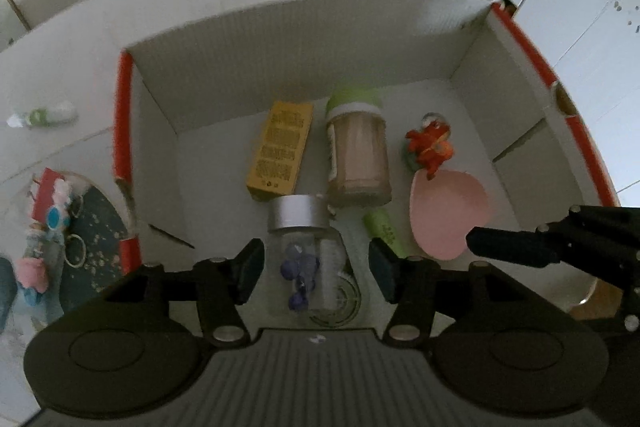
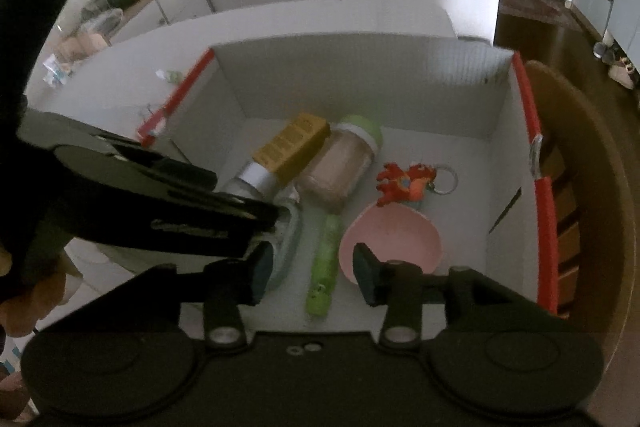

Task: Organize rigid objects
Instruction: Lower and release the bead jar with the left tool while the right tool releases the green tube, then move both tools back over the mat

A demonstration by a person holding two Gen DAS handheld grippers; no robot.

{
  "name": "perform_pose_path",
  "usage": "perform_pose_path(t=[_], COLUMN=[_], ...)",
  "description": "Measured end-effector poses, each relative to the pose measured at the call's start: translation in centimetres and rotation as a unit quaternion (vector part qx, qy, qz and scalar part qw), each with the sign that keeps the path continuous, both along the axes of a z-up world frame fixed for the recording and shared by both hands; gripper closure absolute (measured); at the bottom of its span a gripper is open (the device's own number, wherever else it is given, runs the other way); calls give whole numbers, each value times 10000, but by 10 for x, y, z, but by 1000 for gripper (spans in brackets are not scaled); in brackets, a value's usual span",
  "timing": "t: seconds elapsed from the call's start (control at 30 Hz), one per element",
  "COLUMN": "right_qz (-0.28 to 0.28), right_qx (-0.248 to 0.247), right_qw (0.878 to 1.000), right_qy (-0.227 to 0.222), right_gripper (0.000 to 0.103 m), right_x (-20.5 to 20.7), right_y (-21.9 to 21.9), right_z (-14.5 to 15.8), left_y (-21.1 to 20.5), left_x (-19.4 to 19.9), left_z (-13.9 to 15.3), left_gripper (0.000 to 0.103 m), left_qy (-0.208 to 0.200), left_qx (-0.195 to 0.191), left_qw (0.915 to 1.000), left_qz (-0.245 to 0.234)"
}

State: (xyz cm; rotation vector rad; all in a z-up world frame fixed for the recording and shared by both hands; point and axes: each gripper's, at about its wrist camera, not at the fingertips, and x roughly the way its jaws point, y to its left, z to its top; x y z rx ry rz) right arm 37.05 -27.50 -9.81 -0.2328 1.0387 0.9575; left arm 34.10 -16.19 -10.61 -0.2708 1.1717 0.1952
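Note:
A white cardboard box (image 1: 280, 35) with red edges holds several items. A clear jar with a silver lid (image 1: 306, 247) lies between the fingers of my open left gripper (image 1: 316, 269), which does not touch it. Behind it lie a yellow carton (image 1: 280, 151) and a green-lidded jar (image 1: 358, 155). A pink heart-shaped dish (image 1: 448, 215), a red keychain figure (image 1: 430, 147) and a green tube (image 1: 384, 231) lie to the right. My right gripper (image 2: 316, 271) is open and empty above the green tube (image 2: 326, 259), next to the pink dish (image 2: 390, 235).
Outside the box on the left, a dark tray (image 1: 92, 231) holds keychains and small toys. A small green-and-white bottle (image 1: 44, 117) lies on the white table. A wooden chair (image 2: 580, 187) stands to the right of the box.

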Motion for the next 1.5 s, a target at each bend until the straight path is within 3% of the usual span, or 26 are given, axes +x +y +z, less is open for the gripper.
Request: perform_pose_path(t=[0.3,0.63,0.7,0.8,0.97,1.1,1.5], right_qz=[-70,-304,-380,-438,-570,-639,-743], right_qx=[391,820,856,864,1053,1207,1133], right_qw=[9988,9939,9934,9922,9892,9865,9862], right_qy=[-297,-667,-660,-783,-845,-905,-947], right_gripper=[46,31,27,23,13,5,1], right_x=[-18,-54,-63,-79,-105,-129,-188], right_y=[-6,1,7,21,46,66,135], right_z=[29,56,60,67,75,77,72], left_y=[3,16,26,42,79,109,190], left_x=[-39,-90,-101,-121,-156,-181,-235], left_z=[51,76,81,86,89,87,85], left_gripper=[46,46,45,36,35,29,24], left_qy=[-762,-1456,-1567,-1746,-1885,-1916,-2147], left_qx=[273,287,253,319,311,442,570], left_qw=[9967,9889,9873,9841,9815,9803,9746], left_qz=[-11,96,79,83,146,214,280])
